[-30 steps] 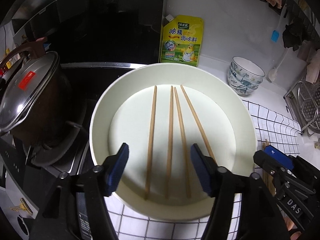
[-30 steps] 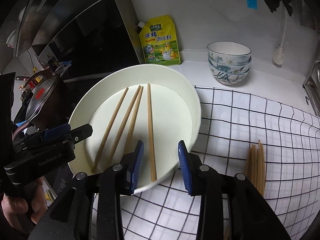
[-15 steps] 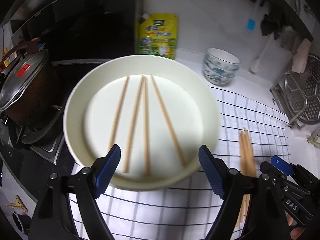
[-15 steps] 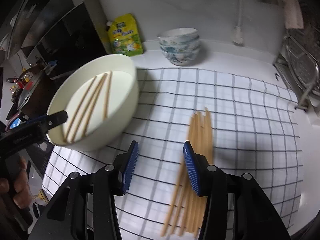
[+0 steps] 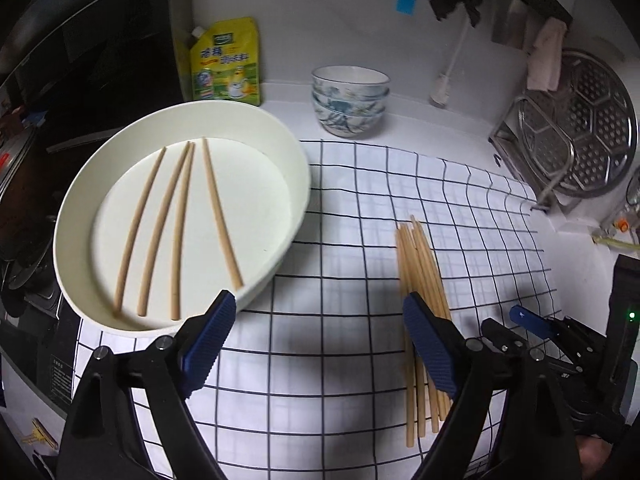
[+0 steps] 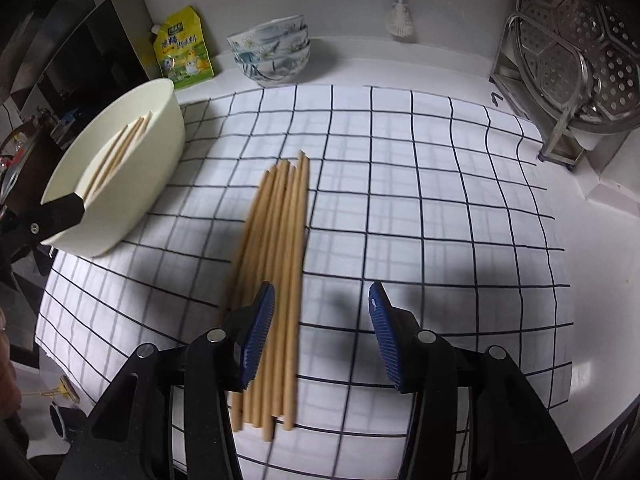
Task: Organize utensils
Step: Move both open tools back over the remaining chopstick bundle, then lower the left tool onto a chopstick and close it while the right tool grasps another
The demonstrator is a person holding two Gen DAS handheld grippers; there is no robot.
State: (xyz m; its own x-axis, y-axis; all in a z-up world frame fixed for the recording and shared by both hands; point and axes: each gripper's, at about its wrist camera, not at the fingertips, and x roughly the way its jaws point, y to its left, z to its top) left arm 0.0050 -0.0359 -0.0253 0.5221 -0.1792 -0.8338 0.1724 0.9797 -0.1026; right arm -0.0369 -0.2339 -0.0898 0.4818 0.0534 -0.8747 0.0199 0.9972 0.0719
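A white round basin (image 5: 280, 136) stands at the left of the checked cloth (image 5: 360, 184) with several wooden chopsticks (image 5: 176, 224) lying in it; it also shows in the right wrist view (image 6: 160, 152). A bundle of several loose chopsticks (image 5: 420, 264) lies on the cloth to its right, also in the right wrist view (image 6: 276, 240). My left gripper (image 5: 316, 344) is open and empty, above the cloth between basin and bundle. My right gripper (image 6: 320, 332) is open and empty, just over the near end of the bundle.
A stack of patterned bowls (image 5: 348, 100) and a yellow seasoning pouch (image 5: 224, 64) stand at the back wall. A metal rack with a steamer plate (image 5: 576, 128) is at the right. The stove with a pot is at the left.
Both grippers have swung right, away from over the basin toward the chopstick bundle on the cloth. The right gripper has opened wider. The basin and its chopsticks stay put.
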